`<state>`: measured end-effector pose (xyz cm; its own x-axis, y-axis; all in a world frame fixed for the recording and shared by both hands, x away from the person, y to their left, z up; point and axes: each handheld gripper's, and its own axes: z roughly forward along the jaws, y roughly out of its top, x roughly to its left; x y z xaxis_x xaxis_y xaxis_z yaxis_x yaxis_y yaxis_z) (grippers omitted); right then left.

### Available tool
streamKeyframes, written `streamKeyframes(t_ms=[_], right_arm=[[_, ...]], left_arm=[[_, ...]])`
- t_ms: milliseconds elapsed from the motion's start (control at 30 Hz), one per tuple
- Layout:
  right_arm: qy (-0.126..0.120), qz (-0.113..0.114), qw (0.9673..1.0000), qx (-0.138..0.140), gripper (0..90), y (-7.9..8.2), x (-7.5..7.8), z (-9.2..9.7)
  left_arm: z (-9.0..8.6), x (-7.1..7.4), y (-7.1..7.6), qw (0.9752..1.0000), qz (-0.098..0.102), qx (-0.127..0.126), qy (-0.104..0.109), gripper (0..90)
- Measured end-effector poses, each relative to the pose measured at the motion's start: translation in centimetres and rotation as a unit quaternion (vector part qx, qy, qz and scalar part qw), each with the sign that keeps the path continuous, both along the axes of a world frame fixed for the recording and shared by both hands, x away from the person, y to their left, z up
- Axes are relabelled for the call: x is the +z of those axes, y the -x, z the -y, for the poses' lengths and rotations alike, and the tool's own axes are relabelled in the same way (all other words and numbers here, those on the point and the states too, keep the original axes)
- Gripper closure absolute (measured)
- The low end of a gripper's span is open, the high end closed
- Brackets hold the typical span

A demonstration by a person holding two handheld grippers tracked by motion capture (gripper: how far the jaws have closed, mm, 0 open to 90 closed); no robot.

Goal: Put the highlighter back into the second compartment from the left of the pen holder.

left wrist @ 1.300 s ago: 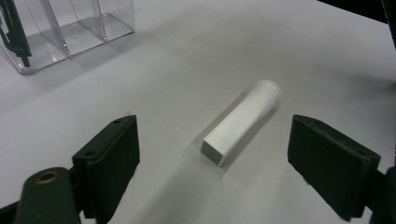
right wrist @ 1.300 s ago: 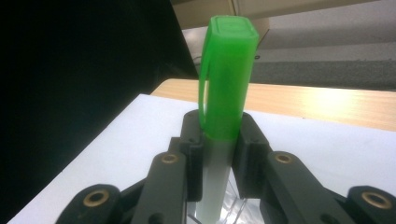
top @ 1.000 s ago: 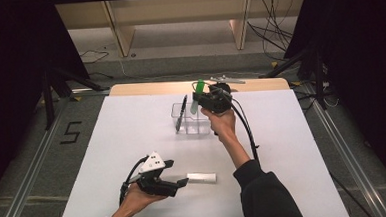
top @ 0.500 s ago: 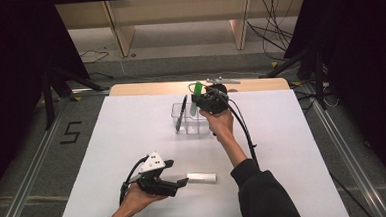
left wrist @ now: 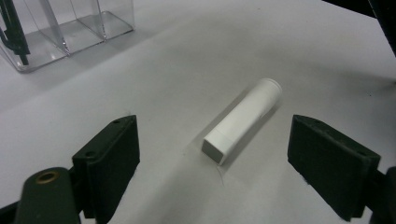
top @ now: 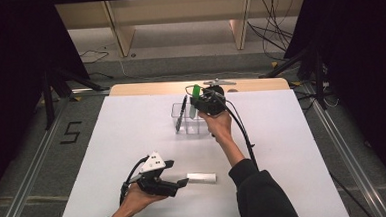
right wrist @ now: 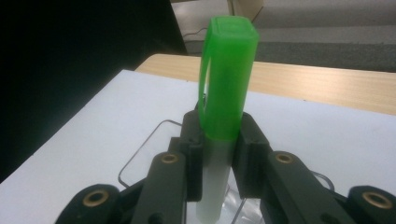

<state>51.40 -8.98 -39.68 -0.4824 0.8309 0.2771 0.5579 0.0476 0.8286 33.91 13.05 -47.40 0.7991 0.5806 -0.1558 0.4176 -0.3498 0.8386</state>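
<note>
Right gripper [right wrist: 217,154] clamps the green-capped highlighter [right wrist: 224,107] upright over the clear organizer [top: 189,121] at centre frame; left gripper [left wrist: 212,154] gapes around the white tube [left wrist: 243,121] lower down.

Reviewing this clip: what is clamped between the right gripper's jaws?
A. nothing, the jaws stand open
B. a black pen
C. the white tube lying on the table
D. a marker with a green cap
D. In the right gripper view the right gripper has its jaws closed on the pale barrel of the green-capped marker, held over the clear organizer; the white tube lies on the table between the open left gripper's jaws.
</note>
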Motion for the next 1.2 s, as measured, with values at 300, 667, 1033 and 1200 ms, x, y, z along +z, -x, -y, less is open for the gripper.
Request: streamKeyframes(t_ms=[300,667,1033,1200], right_arm=[[0.010,-0.009,0.9999,0.004,73.9,-0.2,-0.4,-0.1],[-0.020,-0.004,0.9997,-0.013,45.6,0.7,1.0,1.7],[-0.005,0.020,0.9996,0.019,37.1,4.8,0.9,4.6],[0.004,0.024,0.9993,0.029,35.4,6.3,0.3,5.5]], left_arm=[[0.0,0.0,0.0,1.0000,0.000,0.000,0.000,16.4],[-0.1,0.0,-0.1,1.0000,0.002,0.003,0.001,16.4],[-0.2,-0.1,-0.1,1.0000,0.001,0.005,0.000,16.4],[-0.1,-0.1,-0.2,1.0000,-0.001,0.002,-0.003,16.4]])
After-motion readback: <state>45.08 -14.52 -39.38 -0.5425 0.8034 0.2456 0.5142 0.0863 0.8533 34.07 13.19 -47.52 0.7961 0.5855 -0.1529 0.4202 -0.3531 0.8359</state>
